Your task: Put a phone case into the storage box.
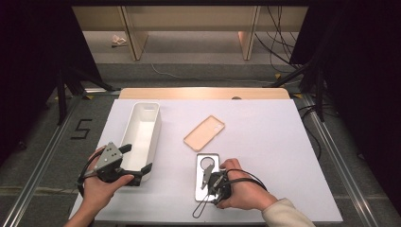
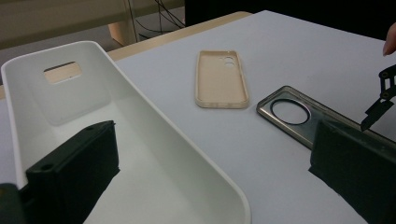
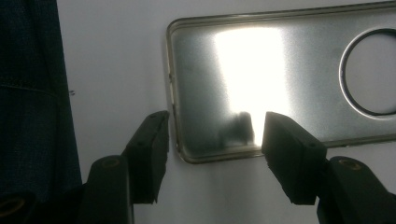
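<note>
While the left gripper [image 1: 138,165] straddles the white plastic bin's [image 1: 152,126] near rim unclenched, right gripper [image 3: 212,135] hovers spread over the grey translucent phone case's [image 3: 280,84] near corner; pickup likely next, needing descent and closure.

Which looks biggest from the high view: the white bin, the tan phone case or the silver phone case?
1. White bin, clearly largest.
2. Tan phone case and silver phone case: roughly alike; a gripper hides part of the silver one, so no ranking.
</note>
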`<state>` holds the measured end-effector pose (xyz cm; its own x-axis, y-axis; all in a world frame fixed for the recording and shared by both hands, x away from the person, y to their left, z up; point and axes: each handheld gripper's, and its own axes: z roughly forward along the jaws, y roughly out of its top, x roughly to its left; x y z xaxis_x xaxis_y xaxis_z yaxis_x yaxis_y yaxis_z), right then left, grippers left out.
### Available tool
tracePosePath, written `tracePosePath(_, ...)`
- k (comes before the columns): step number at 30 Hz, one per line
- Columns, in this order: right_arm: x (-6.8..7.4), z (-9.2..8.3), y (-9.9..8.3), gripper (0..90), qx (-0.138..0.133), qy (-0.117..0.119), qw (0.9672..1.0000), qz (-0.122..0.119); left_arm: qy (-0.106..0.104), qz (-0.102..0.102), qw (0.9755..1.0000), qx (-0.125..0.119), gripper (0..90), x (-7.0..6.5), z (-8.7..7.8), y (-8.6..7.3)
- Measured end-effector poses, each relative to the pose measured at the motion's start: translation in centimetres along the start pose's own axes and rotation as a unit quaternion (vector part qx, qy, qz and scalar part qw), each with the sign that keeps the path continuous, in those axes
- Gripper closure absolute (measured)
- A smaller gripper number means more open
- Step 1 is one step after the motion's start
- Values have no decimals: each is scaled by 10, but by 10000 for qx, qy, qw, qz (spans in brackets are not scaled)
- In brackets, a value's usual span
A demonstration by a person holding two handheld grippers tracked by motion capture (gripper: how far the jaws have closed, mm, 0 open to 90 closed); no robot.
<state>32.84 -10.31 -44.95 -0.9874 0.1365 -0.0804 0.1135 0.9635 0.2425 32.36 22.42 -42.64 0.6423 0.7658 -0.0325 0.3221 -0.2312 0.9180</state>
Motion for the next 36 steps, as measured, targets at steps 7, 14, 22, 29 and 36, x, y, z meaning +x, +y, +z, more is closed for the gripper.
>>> tracePosePath(7,2,4,10,434,217,101,9996,-116,-6,0,10000,-5,5,0,0,0)
tracePosePath(14,2,9,18,434,318,42,9992,-234,-13,-6,10000,-10,6,0,0,0)
tracePosePath(22,4,12,24,448,422,-19,9986,-309,-18,-8,10000,-14,5,0,0,0)
tracePosePath(29,7,14,28,479,538,-107,9975,-455,-24,-9,10000,-16,6,0,0,0)
tracePosePath(36,10,15,30,539,600,-153,9965,-565,-32,-7,10000,-14,6,0,0,0)
